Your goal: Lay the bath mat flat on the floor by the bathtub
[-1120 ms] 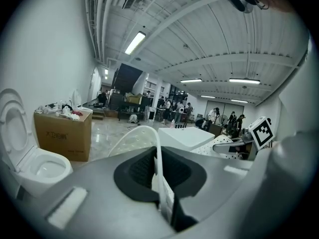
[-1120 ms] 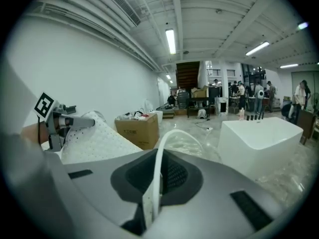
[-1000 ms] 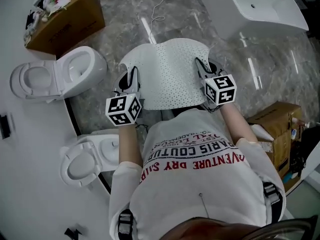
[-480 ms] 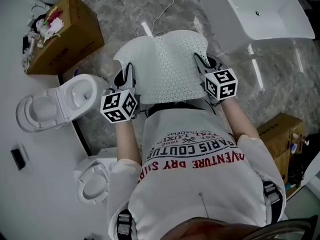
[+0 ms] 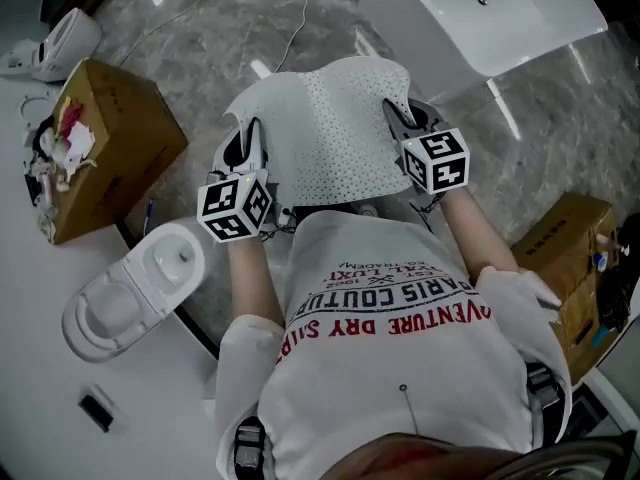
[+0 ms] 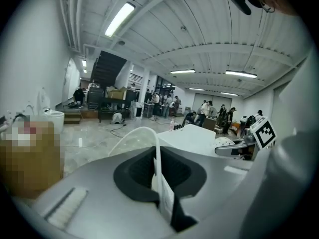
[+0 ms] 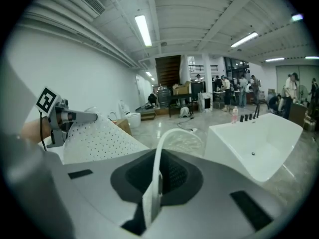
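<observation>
- Two thin edges are all I have pinched. The left gripper's point(image 6: 159, 178) jaws are pressed together on the near left edge of the white perforated rubber bath mat point(image 5: 330, 138), which runs up between them as a narrow white strip.
- The right gripper point(image 7: 153, 185) does the same on the near right edge. Its jaws are closed tight on the sheet, which arcs away forward from the pinch.
- From my head view, the mat hangs spread between the two grippers in front of the person's chest. The left gripper is at its left side and the right gripper at its right.
- The mat bows rather than lying flat. In the right gripper view it rises in a dotted hump toward the left gripper's marker cube.
- Its far edge points toward the white rectangular bathtub point(image 5: 490, 13), which stands just beyond and to the right.
- The grey veined marble floor point(image 5: 200, 48) lies beneath the mat, with a thin white cable point(image 5: 297, 18) trailing across it.
- To the left I see an open brown cardboard box point(image 5: 100, 148) and, nearer, a white ceramic toilet point(image 5: 130, 293) on a white platform.
- A second brown cardboard box point(image 5: 565, 258) sits to the right, near the person's elbow.
</observation>
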Demonstrator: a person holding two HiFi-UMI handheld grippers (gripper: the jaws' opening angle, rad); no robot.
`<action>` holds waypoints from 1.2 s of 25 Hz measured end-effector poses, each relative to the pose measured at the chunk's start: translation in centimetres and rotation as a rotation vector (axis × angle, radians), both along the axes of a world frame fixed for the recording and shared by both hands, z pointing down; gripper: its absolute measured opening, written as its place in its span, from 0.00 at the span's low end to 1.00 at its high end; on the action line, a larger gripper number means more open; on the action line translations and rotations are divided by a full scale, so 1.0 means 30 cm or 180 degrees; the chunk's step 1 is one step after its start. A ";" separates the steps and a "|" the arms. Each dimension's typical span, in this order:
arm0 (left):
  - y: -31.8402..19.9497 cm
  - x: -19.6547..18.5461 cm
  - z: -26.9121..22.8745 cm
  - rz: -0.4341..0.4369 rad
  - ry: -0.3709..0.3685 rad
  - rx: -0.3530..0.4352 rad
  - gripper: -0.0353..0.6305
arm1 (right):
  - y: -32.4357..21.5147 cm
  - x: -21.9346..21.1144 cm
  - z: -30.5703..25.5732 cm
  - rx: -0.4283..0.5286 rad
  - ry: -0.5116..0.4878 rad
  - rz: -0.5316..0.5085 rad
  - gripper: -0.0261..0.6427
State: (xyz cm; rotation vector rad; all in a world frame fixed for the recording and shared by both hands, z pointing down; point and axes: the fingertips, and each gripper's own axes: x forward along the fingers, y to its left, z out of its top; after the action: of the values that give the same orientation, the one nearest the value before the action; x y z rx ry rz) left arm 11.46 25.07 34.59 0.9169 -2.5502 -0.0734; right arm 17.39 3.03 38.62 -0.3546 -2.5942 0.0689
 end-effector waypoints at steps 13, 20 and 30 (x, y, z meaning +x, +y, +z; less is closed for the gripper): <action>-0.453 -0.816 0.092 0.1694 0.0280 -0.0188 0.08 | -0.290 -0.499 0.080 -0.0068 0.0277 0.1722 0.06; -0.688 -1.052 0.125 0.2217 0.0371 -0.0178 0.08 | -0.397 -0.632 0.164 -0.0122 0.0368 0.2289 0.06; -0.943 -1.114 0.421 0.2744 0.0393 -0.0592 0.08 | -0.539 -0.588 0.427 -0.0374 0.0626 0.2765 0.06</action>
State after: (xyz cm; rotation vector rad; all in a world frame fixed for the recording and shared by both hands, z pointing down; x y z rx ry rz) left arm -21.96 -3.21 47.21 1.7636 -1.8187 0.3422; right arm -0.26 -13.15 51.41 0.7193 -2.3583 0.5246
